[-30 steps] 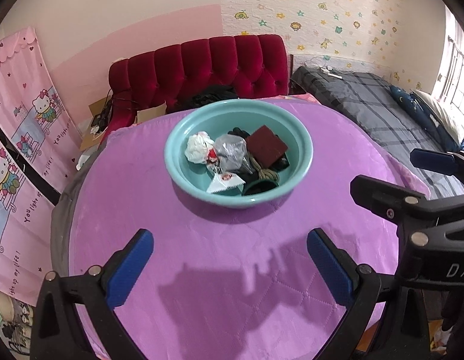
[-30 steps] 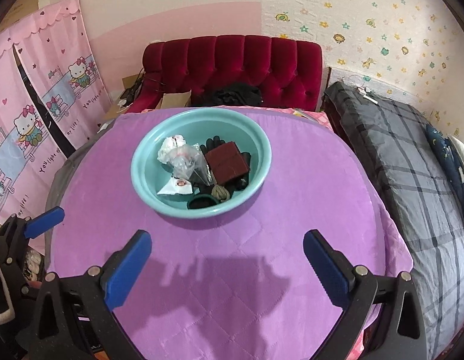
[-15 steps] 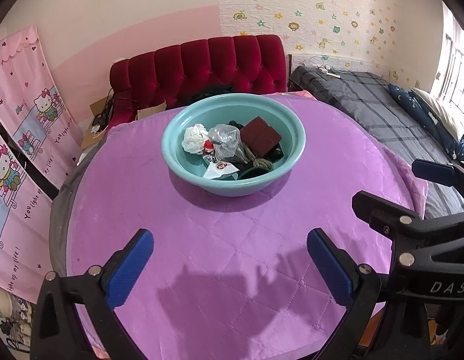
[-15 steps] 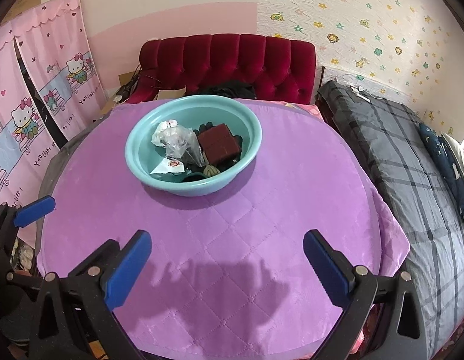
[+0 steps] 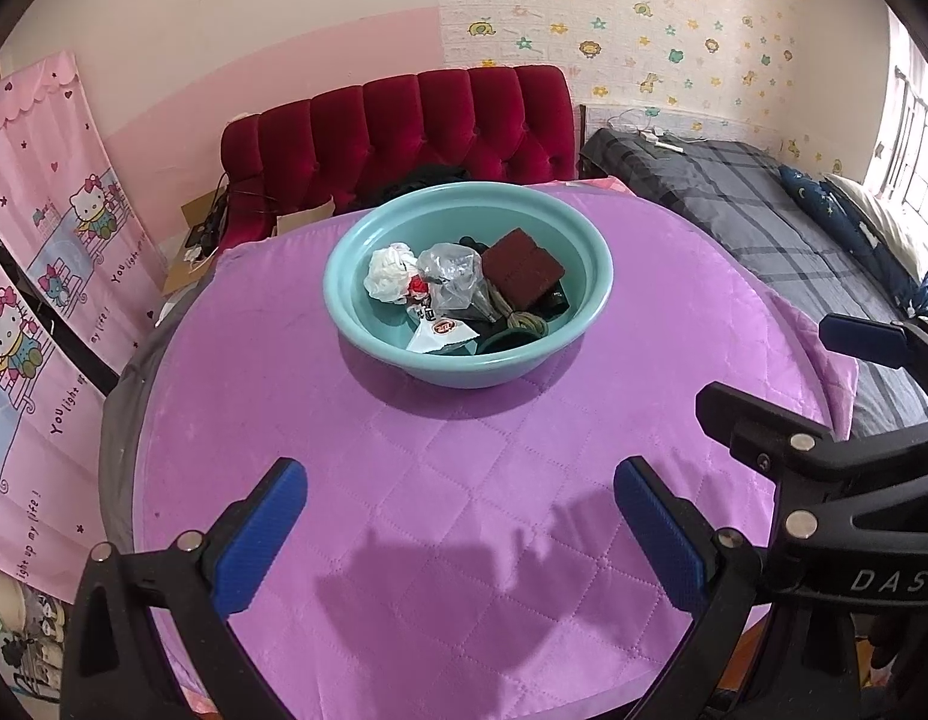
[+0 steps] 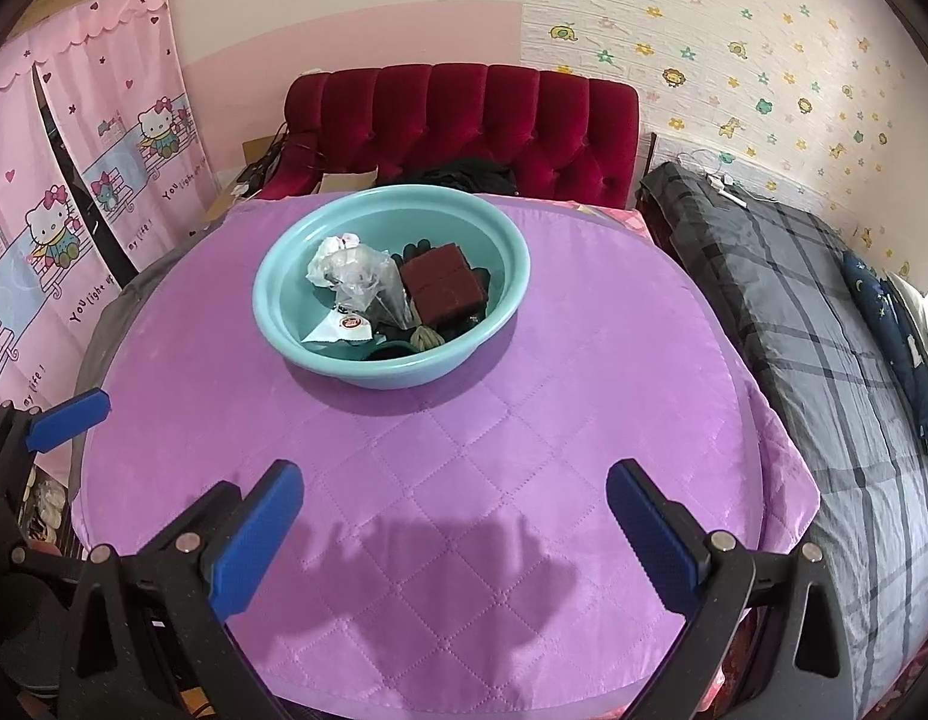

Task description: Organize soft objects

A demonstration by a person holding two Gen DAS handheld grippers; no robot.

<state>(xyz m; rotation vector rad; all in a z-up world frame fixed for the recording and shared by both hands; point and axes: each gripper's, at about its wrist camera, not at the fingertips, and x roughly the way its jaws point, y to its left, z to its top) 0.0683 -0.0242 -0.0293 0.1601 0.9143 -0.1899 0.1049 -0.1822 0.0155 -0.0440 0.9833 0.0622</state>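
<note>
a: how are your tongs set?

b: my left gripper (image 5: 461, 516) is spread wide, its blue pads (image 5: 260, 534) far apart with nothing between them. my right gripper (image 6: 452, 516) is the same, splayed and holding nothing. both hover over the near part of the purple quilted cloth (image 6: 524, 432), touching none of the objects.

a: and the soft things?

b: all in the teal basin (image 5: 590, 306), which sits on the cloth ahead of both grippers, well apart from the pads. inside it i see a dark red sponge block (image 6: 443, 282) on top of something black, a clear crumpled plastic bag (image 6: 362, 282), a white crumpled wad (image 5: 389, 273), a white wrapper with a round logo (image 5: 440, 333) and an olive knotted cord (image 5: 524, 318).

a: the room?

b: a round table under the cloth, a red tufted headboard (image 6: 464, 114) behind it, pink cartoon-cat curtains (image 5: 38, 276) to the left, a grey plaid bed (image 6: 824, 324) to the right, and star-patterned wallpaper (image 6: 734, 30).
</note>
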